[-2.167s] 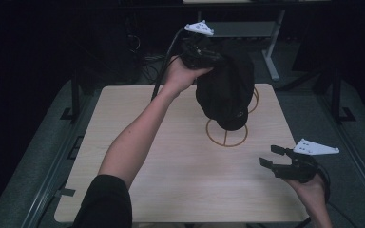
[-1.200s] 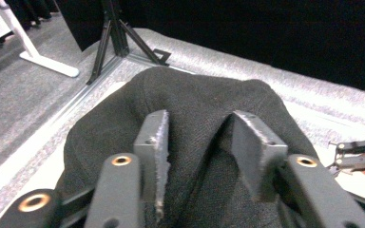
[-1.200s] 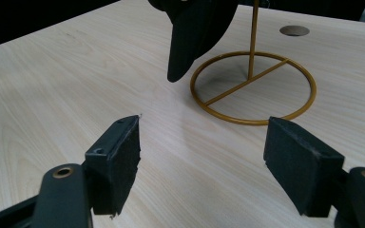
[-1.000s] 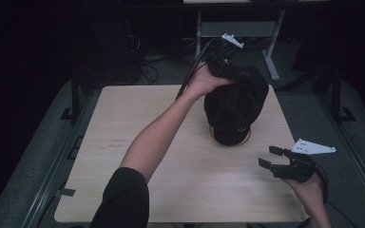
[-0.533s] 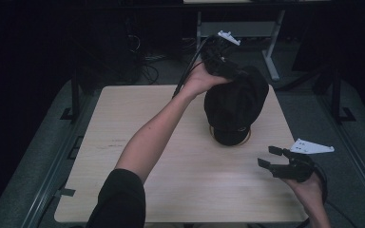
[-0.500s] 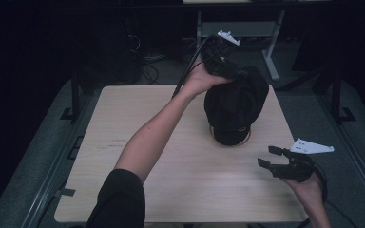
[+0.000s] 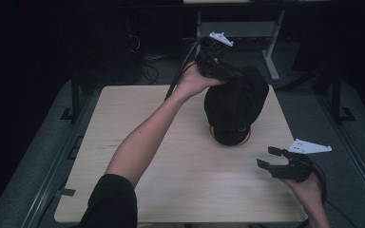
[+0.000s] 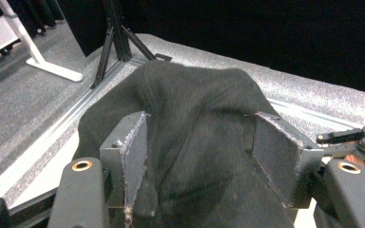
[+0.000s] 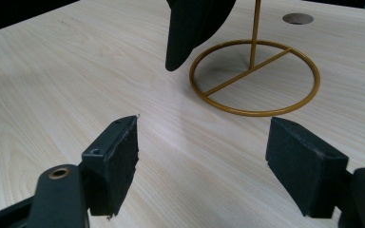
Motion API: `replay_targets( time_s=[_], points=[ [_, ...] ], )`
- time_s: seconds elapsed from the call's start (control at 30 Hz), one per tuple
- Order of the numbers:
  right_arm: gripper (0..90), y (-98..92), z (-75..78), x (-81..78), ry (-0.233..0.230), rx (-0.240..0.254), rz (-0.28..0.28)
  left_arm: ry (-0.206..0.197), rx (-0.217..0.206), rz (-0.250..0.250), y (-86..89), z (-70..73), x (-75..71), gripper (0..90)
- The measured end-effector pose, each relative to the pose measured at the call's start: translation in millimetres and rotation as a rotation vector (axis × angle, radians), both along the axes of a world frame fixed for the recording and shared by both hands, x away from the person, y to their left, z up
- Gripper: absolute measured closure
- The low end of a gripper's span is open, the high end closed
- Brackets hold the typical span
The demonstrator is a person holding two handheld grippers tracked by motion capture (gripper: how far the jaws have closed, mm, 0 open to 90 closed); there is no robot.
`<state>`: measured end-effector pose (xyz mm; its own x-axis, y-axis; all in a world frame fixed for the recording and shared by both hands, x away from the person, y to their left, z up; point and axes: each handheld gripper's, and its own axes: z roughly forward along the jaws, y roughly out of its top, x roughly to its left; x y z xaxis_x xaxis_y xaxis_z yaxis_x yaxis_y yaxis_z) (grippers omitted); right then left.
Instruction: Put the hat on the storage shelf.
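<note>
One black cap and one gold stand: the left gripper pinches the cap's crown, the right gripper gapes wide, holding nothing.

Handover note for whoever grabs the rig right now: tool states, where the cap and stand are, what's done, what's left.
Left tool: jaws wide but pressed into the crown fabric of the black cap, holding it from the far side.
Right tool: open, empty, hovering over the table near its right front, aimed at the stand.
Gold wire stand: upright on the table, ring base flat; the cap sits over its top, brim hanging down clear of the table.
Done: cap brought onto the stand.
Left: probably check that it sits steady, release the left tool, pull both hands back.
</note>
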<state>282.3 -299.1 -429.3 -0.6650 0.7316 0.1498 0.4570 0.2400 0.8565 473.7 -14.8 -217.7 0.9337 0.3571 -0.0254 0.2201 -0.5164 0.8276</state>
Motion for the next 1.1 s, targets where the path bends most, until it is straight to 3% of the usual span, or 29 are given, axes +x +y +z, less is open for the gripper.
replay_targets(
  time_s=[0.7,1.1],
  points=[
    [24.3,6.6,-3.0,1.1,0.001,-0.033,0.005,0.009,-0.020,0.037,47.7,-10.7,-23.3,32.5],
    [22.1,7.2,-2.0,-1.7,-0.001,-0.030,-0.017,0.025,-0.008,0.053,70.8,-28.6,-37.9,29.8]
  ],
)
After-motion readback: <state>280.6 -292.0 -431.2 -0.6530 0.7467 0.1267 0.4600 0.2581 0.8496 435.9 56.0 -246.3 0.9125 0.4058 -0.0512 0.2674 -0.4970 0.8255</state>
